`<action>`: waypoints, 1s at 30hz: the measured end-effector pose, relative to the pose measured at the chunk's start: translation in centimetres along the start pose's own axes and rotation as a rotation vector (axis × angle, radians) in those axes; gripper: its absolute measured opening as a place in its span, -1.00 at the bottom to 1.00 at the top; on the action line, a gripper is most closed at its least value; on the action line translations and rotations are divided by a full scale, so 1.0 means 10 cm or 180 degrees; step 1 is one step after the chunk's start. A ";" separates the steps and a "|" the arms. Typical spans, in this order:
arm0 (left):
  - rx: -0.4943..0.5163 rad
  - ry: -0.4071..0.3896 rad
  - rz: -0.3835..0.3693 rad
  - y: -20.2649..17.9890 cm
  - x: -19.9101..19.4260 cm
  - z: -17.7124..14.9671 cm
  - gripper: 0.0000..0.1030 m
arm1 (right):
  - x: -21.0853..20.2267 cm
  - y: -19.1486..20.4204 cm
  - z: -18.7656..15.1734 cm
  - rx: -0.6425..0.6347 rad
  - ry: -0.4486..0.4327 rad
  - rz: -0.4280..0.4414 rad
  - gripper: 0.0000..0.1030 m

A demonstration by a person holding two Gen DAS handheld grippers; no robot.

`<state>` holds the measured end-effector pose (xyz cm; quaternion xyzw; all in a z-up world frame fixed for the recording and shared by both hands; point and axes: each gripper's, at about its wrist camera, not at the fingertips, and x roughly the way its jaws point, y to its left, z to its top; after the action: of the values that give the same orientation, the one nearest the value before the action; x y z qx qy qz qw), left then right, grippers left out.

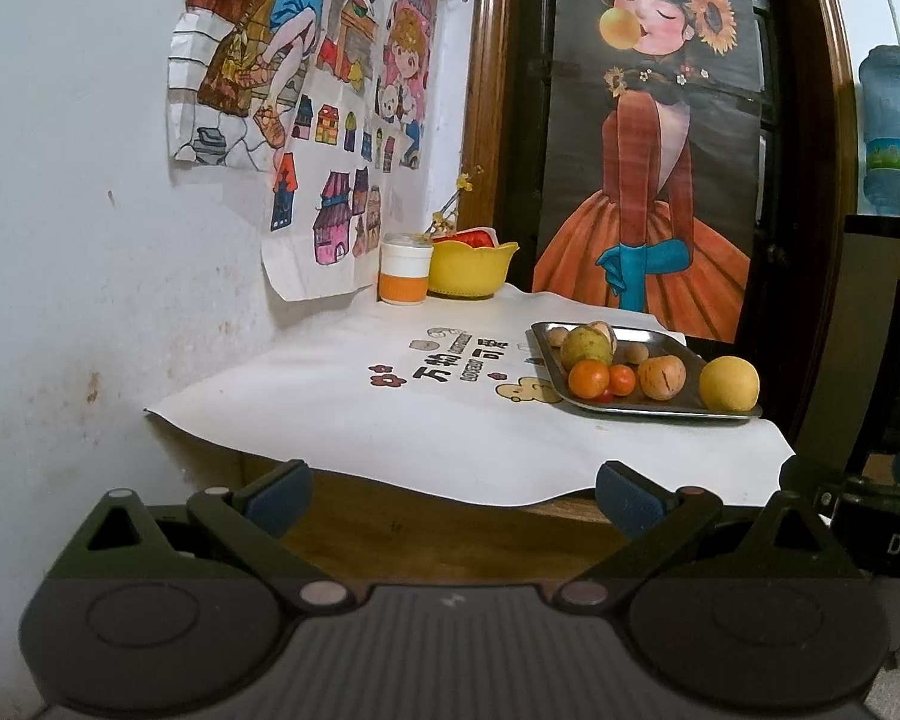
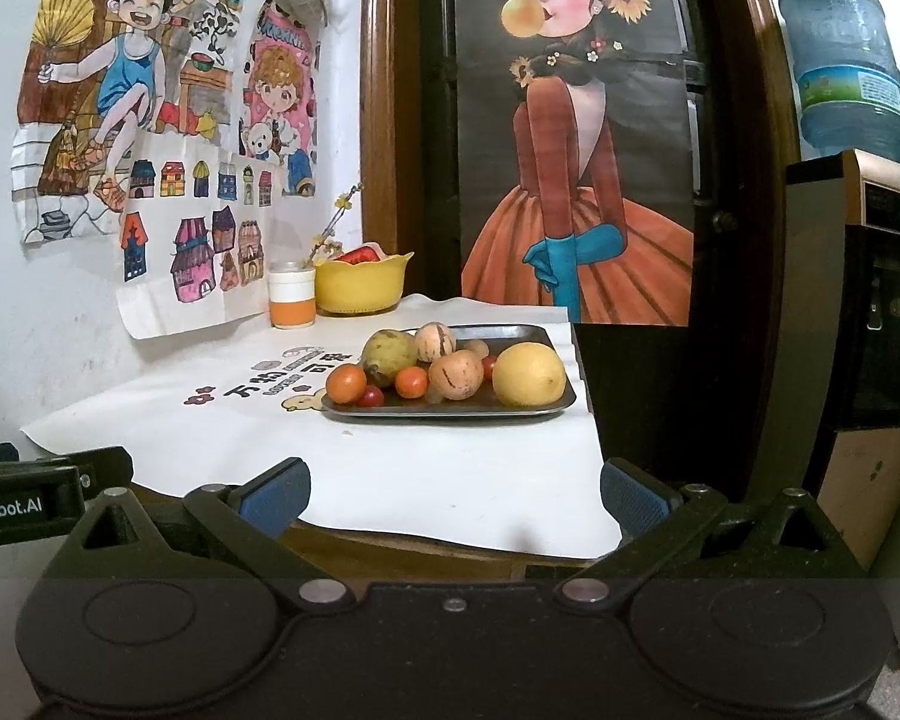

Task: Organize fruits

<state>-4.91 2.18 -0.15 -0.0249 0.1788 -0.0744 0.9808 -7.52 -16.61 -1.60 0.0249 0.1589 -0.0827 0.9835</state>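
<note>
Fruits sit piled on a metal tray (image 2: 528, 333) mid-frame in the right wrist view: big yellow citrus (image 2: 528, 374) at the tray's right end, tan striped fruit (image 2: 456, 374) beside it, green pear-like one (image 2: 389, 354) and small orange tomatoes (image 2: 346, 383) to the left. Tray rests on a worktop w/ white printed cloth (image 2: 258, 438). Behind, upper left: yellow bowl (image 2: 360, 287), orange-white cup (image 2: 292, 295), kids' drawings (image 2: 150, 90) on the wall. Left hand-held gripper (image 1: 453, 501) & right hand-held gripper (image 2: 455, 501) both spread wide, empty, short of the worktop.
</note>
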 end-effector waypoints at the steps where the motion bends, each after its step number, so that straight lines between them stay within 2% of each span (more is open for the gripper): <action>1: 0.0000 0.0000 0.0000 0.00 0.00 0.00 0.99 | 0.00 0.00 0.00 -0.0001 0.0005 0.0000 0.99; 30: 0.0006 0.0001 -0.0045 0.01 0.00 -0.01 0.99 | 0.01 0.00 -0.03 -0.0022 0.0046 0.0038 0.99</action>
<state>-4.95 2.29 -0.21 -0.0252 0.1788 -0.0815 0.9802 -7.56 -16.64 -1.93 0.0231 0.1662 -0.0760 0.9829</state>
